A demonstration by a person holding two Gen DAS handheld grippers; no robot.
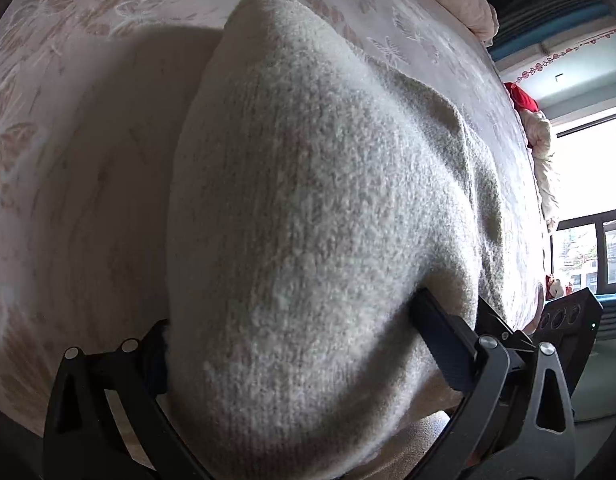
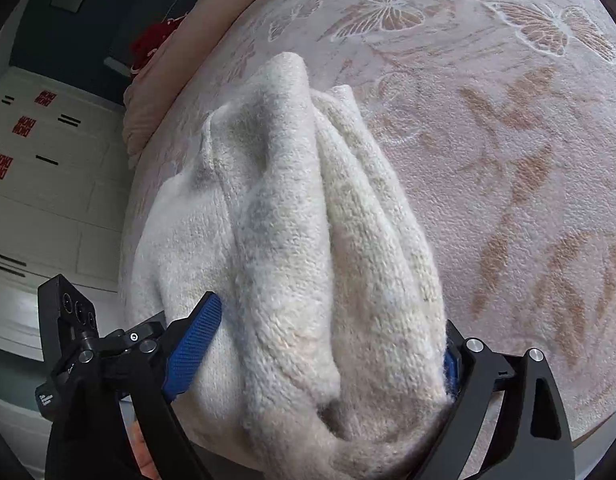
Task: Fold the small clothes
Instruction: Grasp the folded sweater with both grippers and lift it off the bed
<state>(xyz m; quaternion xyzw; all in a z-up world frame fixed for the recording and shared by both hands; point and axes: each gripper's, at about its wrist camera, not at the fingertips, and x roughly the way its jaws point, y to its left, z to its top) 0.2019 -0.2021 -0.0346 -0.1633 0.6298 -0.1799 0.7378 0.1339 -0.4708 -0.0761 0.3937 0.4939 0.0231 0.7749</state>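
Observation:
A cream knitted garment (image 1: 308, 208) lies bunched in thick folds on the pink bed cover (image 1: 68, 120) with its butterfly pattern. In the left wrist view it fills the middle and bulges between the wide-apart fingers of my left gripper (image 1: 294, 312); the right finger's inner face shows bare beside the cloth. In the right wrist view the same garment (image 2: 300, 220) lies in long folds between the jaws of my right gripper (image 2: 331, 314). They stand wide, and the blue pad (image 2: 196, 340) on the left finger is bare and off the knit.
The bed cover (image 2: 507, 160) stretches far to the right. White drawers (image 2: 48, 200) stand beside the bed. A pink quilt (image 2: 180, 64) lies at the head end. A window (image 1: 595, 240) is off to the right. A black camera housing (image 1: 567, 316) sits close by.

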